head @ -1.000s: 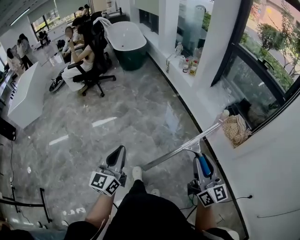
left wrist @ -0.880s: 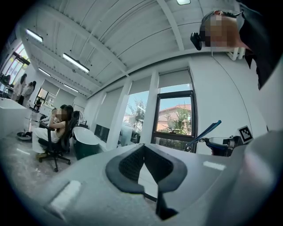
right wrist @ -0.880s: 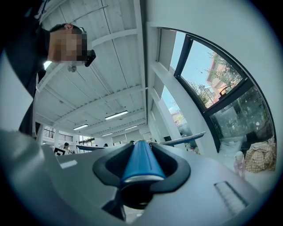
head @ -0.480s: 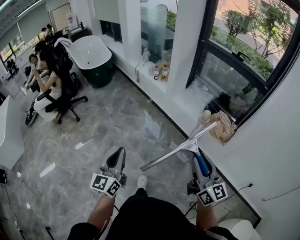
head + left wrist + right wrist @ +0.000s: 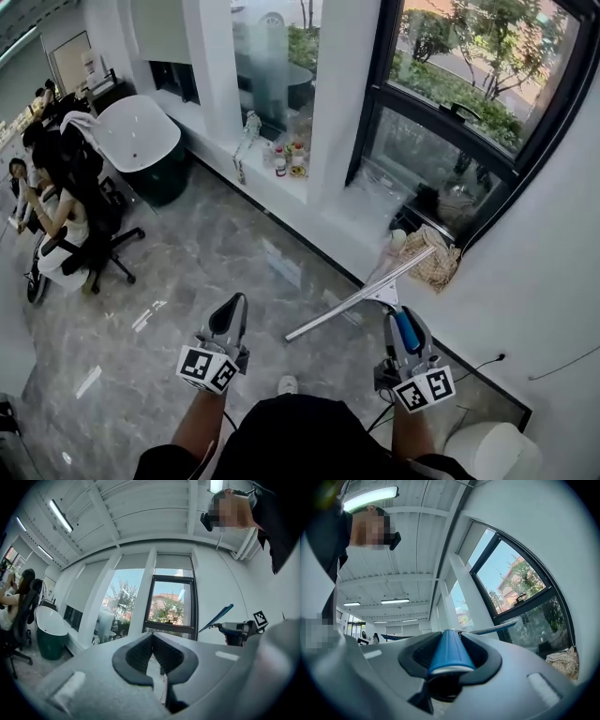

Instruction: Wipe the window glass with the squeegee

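Observation:
My right gripper [image 5: 403, 323] is shut on the blue handle [image 5: 449, 652] of a squeegee [image 5: 361, 296]. Its long blade runs from lower left to upper right, its far tip near the sill below the window glass [image 5: 473, 70]. In the right gripper view the blade [image 5: 490, 630] lies across in front of the dark-framed window [image 5: 520, 585]. The blade is apart from the glass. My left gripper [image 5: 232, 316] is held low over the floor, jaws closed, nothing in them. In the left gripper view its pads [image 5: 152, 656] meet, and the squeegee [image 5: 215, 618] shows at right.
A crumpled beige cloth [image 5: 433, 255] and a small bottle [image 5: 397, 240] lie on the sill under the window. Bottles [image 5: 286, 159] stand on a ledge further left. A white bathtub [image 5: 136, 136] and a seated person on an office chair [image 5: 66, 220] are at left.
The head view has swung up and right, bringing more of the window into view. Both grippers keep their places in the frame; the squeegee stays held the same way.

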{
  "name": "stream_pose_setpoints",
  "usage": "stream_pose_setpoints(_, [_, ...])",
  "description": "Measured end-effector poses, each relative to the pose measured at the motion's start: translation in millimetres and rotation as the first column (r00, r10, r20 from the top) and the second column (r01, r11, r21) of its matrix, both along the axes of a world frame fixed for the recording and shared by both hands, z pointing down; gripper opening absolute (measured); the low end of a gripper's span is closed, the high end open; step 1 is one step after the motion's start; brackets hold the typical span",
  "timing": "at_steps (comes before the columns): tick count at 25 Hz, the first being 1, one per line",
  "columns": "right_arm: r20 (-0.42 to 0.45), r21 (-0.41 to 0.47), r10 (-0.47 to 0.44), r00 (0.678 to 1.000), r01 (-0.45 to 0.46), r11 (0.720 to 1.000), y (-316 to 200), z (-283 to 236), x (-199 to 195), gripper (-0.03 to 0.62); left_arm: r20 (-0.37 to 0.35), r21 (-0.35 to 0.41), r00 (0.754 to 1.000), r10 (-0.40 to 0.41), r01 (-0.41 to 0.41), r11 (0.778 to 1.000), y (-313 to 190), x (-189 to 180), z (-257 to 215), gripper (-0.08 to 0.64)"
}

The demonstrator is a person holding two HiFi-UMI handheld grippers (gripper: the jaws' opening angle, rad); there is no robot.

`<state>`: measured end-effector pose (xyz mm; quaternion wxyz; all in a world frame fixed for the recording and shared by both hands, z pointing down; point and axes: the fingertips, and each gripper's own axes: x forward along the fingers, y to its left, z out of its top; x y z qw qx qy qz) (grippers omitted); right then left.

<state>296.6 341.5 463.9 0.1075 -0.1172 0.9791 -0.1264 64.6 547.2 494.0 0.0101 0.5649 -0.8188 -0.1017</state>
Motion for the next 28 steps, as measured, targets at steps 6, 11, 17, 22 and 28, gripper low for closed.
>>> stream_pose_setpoints(6, [-0.025, -0.014, 0.087, 0.996, -0.087, 0.996, -17.9, 7.9, -11.5, 0.13, -0.008, -0.007, 1.0, 0.018, -0.018, 1.0, -19.3, -39.0, 10.8, 0.002])
stream_pose_setpoints(11, [-0.022, -0.034, 0.128, 0.992, -0.129, 0.991, -42.8, 10.9, -22.3, 0.13, -0.008, -0.023, 0.999, 0.038, -0.038, 0.999, -56.2, -61.8, 15.5, 0.002])
stream_pose_setpoints(17, [-0.034, -0.027, 0.121, 0.992, -0.122, 0.992, -88.0, 19.1, -51.0, 0.13, 0.006, -0.024, 0.997, 0.075, -0.075, 0.997, -116.1, -85.6, 11.5, 0.002])
stream_pose_setpoints(22, [-0.018, -0.017, 0.124, 0.992, -0.124, 0.992, -151.8, 15.0, -79.0, 0.13, 0.025, -0.028, 0.998, 0.062, -0.062, 0.998, -174.6, -110.3, 8.2, 0.002])
stream_pose_setpoints(28, [0.014, -0.009, 0.135, 0.991, -0.135, 0.991, -223.2, 3.8, -105.3, 0.13, 0.05, -0.013, 0.996, 0.073, -0.073, 0.997, -250.8, -135.8, -4.8, 0.003])
